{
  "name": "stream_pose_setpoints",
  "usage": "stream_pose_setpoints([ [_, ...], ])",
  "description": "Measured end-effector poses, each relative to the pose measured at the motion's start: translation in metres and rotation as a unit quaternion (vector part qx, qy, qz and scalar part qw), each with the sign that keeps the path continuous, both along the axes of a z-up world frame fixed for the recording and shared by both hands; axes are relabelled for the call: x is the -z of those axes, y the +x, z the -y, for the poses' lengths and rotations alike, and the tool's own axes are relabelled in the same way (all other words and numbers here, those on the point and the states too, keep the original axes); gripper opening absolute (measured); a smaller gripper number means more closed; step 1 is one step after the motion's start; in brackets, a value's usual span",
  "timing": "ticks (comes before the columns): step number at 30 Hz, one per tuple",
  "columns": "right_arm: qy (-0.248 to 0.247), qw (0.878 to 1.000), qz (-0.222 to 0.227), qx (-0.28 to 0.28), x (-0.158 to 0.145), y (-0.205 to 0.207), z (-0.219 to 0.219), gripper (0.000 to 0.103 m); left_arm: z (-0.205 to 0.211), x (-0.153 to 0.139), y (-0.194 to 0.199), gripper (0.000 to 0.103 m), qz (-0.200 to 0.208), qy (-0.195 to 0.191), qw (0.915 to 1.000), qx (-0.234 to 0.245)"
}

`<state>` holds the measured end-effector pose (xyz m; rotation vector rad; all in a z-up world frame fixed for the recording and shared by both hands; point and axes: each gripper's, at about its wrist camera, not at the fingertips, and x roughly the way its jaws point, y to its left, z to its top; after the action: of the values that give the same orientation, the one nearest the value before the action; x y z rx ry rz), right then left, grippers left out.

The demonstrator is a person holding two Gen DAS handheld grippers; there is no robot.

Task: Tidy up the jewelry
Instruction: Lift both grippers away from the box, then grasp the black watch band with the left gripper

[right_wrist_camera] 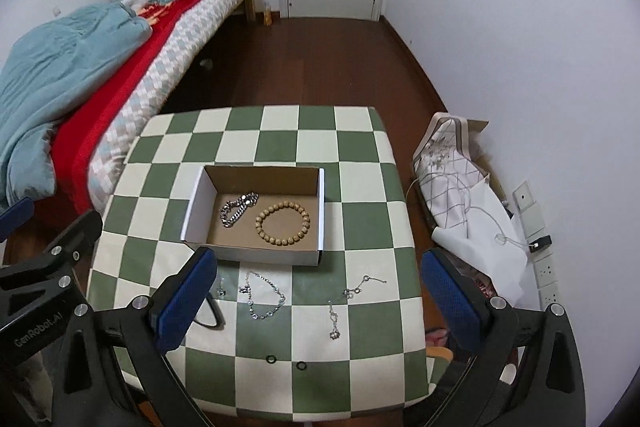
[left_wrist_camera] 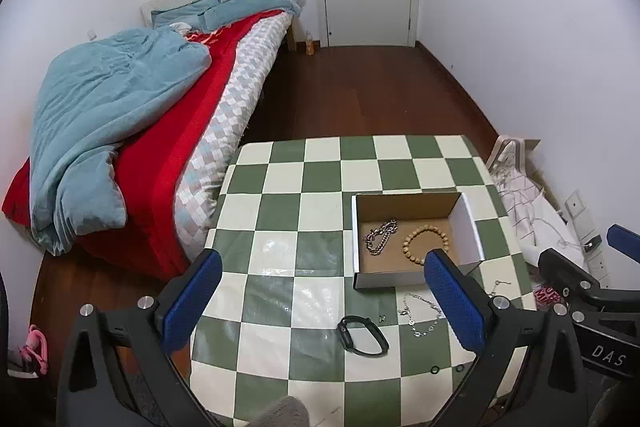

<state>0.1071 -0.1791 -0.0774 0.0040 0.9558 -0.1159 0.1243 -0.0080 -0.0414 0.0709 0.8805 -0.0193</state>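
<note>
Necklace (right_wrist_camera: pixel 262 297) lies beside black band (left_wrist_camera: pixel 363 337), possibly a watch.

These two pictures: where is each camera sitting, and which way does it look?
Left wrist: on the left tool, looking down over the table toward the door; the right tool shows at right.
Right wrist: on the right tool, same direction; the left tool shows at left.
Shared: the box, bead bracelet, bed, door.

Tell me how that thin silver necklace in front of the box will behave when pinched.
The silver necklace lies in a loose irregular loop, so it is probably floppy and will dangle. Its fine links look light and may slip from the pads or snag.
</note>
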Motion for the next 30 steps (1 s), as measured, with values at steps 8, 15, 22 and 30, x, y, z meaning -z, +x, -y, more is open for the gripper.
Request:
stream_pose_setpoints([
  [8,-0.003,1.000,0.028,-0.001,-0.022,-0.030,-0.004,0.103,-0.003,-0.024,-0.029,0.103,0.021,0.002,0.9998,-0.007],
  [15,-0.008,0.999,0.041,0.005,-0.029,-0.052,-0.005,0.103,-0.006,-0.022,-0.041,0.103,0.021,-0.004,0.9995,-0.025],
  [22,0.022,1.000,0.013,0.004,-0.001,-0.050,0.007,0.103,-0.008,0.012,-0.038,0.103,-0.007,-0.005,0.9999,-0.014],
  [30,0.078,0.989,-0.096,0.078,0.110,-0.028,0.057,0.094,-0.017,0.097,-0.024,0.103,-0.089,0.060,0.9934,-0.041],
])
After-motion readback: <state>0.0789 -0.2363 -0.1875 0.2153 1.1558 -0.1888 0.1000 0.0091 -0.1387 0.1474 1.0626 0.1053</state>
